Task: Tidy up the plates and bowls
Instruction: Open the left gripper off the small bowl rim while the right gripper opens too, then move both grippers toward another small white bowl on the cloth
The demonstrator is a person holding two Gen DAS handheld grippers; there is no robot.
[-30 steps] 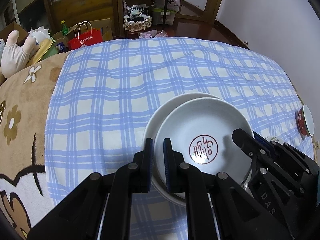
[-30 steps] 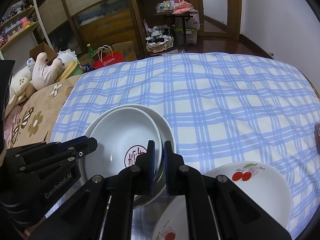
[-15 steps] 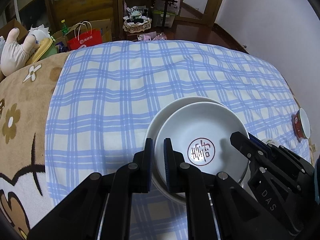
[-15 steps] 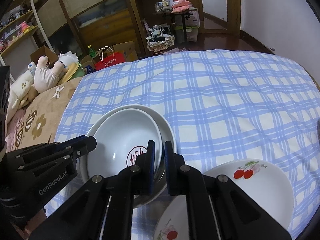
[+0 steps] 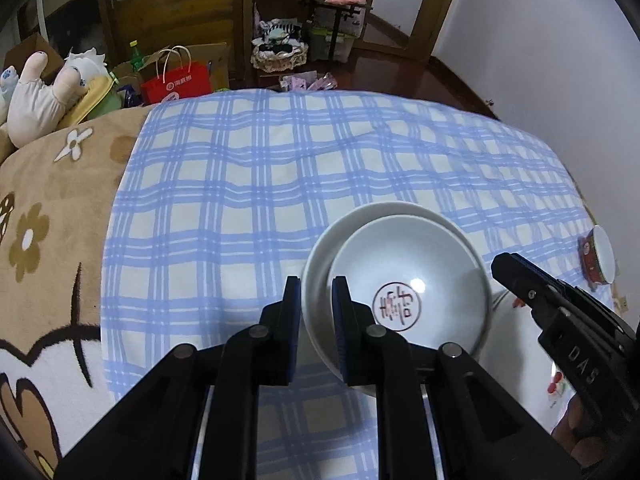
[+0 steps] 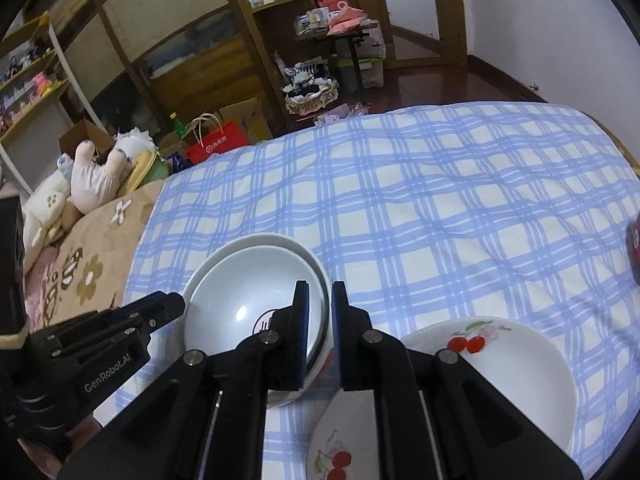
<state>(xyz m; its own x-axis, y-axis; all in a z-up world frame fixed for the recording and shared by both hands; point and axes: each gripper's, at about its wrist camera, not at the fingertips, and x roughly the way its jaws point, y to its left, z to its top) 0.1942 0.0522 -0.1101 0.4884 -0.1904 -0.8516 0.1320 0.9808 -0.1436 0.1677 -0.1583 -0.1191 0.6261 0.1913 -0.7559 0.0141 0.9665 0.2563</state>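
**Two grippers, one nested stack of bowls**

Two grippers grip the same load from opposite rims. In the lower centre of the left wrist view, our left gripper [image 5: 316, 300] has its jaws narrowed onto the near rim of the stacked bowls [image 5: 400, 280], with the rim passing between the pads. In the right wrist view our right gripper [image 6: 319, 312] pinches the opposite rim of that stack [image 6: 256, 280] the same way. The inner bowl bears a red seal mark and sits slightly off-centre inside the larger white one.

We judge the step in hand to be carrying or placing this nested pair on the blue checked cloth [image 5: 260, 184]. Whether the stack rests on the cloth or hangs just above it, we cannot tell. The next move calls for both hands travelling level and together, since a tilt could slide the inner bowl.

At the lower right of the right wrist view a cherry-print plate [image 6: 500, 356] lies just beside the stack, with a second cherry plate [image 6: 340, 440] at the bottom edge, partly hidden by our fingers. A small red bowl [image 5: 600, 254] sits at the right edge of the left wrist view. These crowd the right side.
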